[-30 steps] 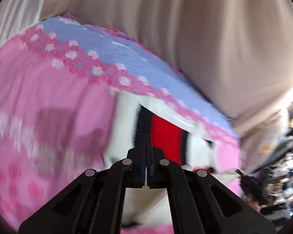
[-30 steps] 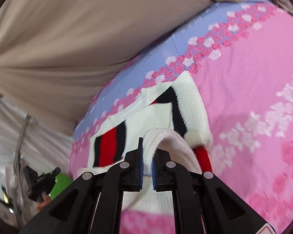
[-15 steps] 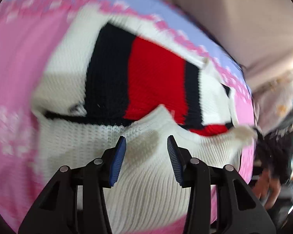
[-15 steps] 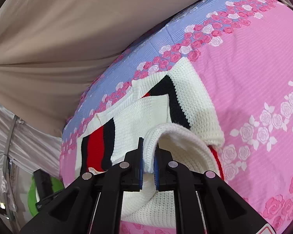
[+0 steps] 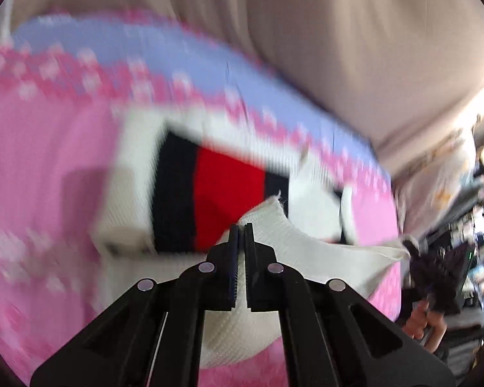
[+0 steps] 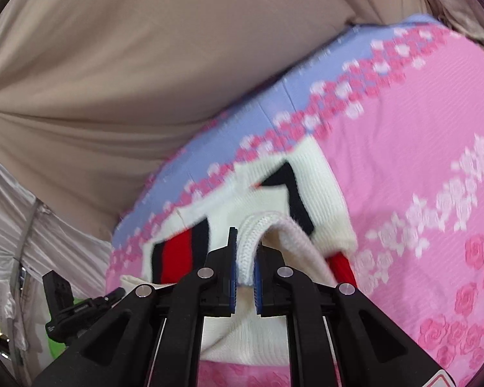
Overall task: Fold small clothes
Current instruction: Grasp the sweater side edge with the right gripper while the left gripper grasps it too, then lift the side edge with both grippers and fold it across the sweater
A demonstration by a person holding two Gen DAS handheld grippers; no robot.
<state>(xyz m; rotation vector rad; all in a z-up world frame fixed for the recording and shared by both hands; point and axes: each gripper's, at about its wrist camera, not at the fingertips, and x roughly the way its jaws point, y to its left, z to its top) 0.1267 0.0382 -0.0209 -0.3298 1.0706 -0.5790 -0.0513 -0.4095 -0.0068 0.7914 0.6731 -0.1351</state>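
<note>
A small white knit sweater (image 5: 132,200) with a black and red band (image 5: 222,187) lies on a pink floral bed sheet (image 5: 42,161). My left gripper (image 5: 241,230) is shut on a white edge of the sweater and holds it lifted off the sheet. In the right wrist view the sweater (image 6: 326,190) lies partly folded. My right gripper (image 6: 245,242) is shut on a thick white knit fold of it, raised above the sheet (image 6: 419,167). The other gripper (image 6: 67,303) shows at the lower left of the right wrist view.
The sheet has a lilac border (image 5: 145,54) with roses along the far edge. A beige curtain (image 6: 145,48) hangs right behind the bed. A cluttered room and a person's hand (image 5: 419,319) show at the right.
My left gripper was shut, then open over the sweater, and now is shut on its white edge and has pulled back. My right gripper has kept its hold on the fold.
</note>
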